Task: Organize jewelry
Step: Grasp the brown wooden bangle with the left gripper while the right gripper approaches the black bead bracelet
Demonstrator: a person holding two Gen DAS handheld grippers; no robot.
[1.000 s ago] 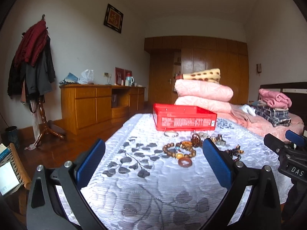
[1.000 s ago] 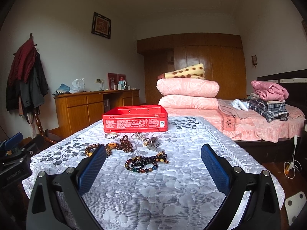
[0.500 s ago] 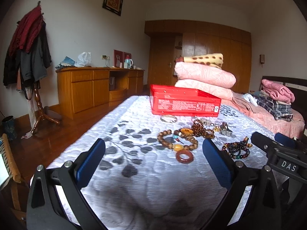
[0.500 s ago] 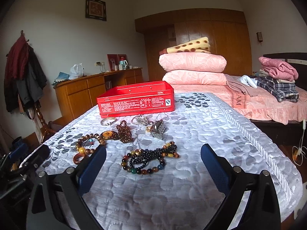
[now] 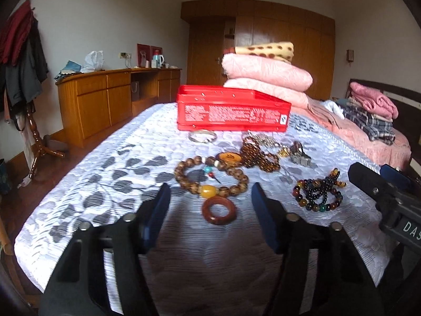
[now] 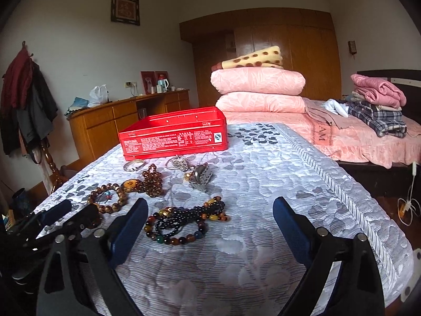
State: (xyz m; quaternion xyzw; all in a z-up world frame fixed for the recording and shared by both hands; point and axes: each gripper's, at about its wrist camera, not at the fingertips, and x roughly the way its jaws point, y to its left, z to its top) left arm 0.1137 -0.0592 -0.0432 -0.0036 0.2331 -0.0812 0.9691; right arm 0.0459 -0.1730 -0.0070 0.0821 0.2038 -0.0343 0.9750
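Soft, even daylight fills both views, neither dim nor harsh. The white quilt (image 5: pixel 110 173) ahead of the jaws reflects brightly, with a mild washed-out sheen near the left view's lower left. A soft shadow darkens the quilt between and behind the left jaws. Fisheye curvature bends the walls, and black vignetting fills the corners. The gripper frames nearest the lens look slightly soft.

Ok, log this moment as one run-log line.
left gripper: jaws just narrowed, flanking brown ring, no contact | right gripper: open by dark bead bracelet | red tin: open
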